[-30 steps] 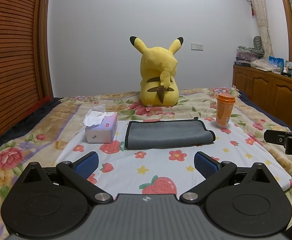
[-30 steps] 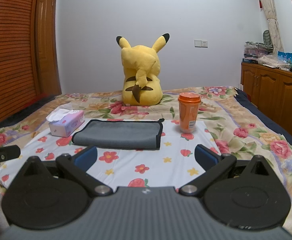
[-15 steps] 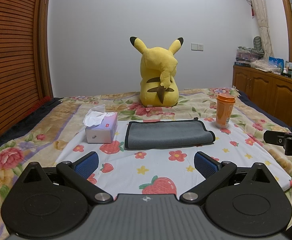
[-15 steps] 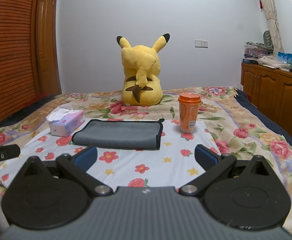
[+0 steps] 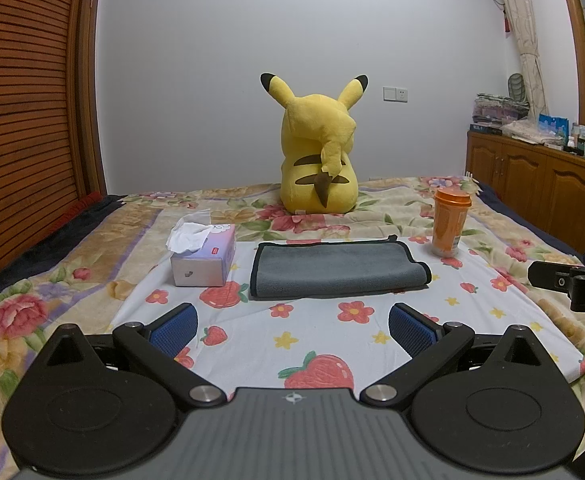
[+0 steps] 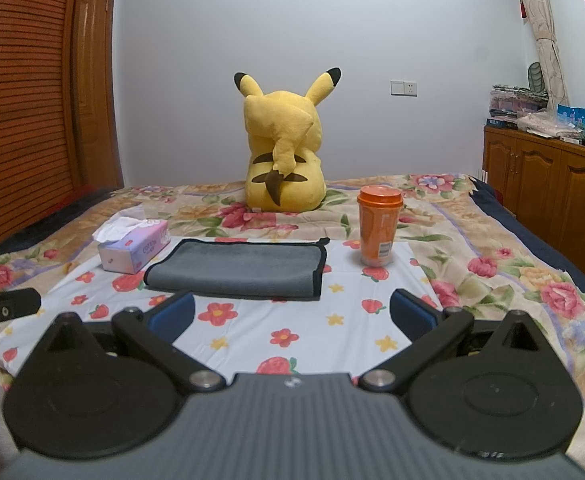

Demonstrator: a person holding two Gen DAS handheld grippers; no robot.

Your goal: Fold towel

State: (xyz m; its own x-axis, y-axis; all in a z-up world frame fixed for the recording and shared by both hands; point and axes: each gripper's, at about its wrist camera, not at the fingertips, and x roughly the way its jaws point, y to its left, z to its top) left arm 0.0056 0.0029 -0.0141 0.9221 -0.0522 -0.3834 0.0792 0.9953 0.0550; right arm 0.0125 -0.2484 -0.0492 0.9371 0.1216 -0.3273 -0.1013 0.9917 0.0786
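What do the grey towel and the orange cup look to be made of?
Grey towel: seemingly soft matte microfibre, with fine nap and black stitched edging. Orange cup: probably plastic, with a smooth, slightly glossy wall, snap-on lid and printed barcode label.

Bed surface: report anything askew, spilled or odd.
Nothing stands out. The grey towel lies flat, the orange cup stands upright with its lid on, and the tissue box sits beside the towel.

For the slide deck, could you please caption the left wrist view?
Open left gripper faces a grey towel lying between tissue box and orange cup.
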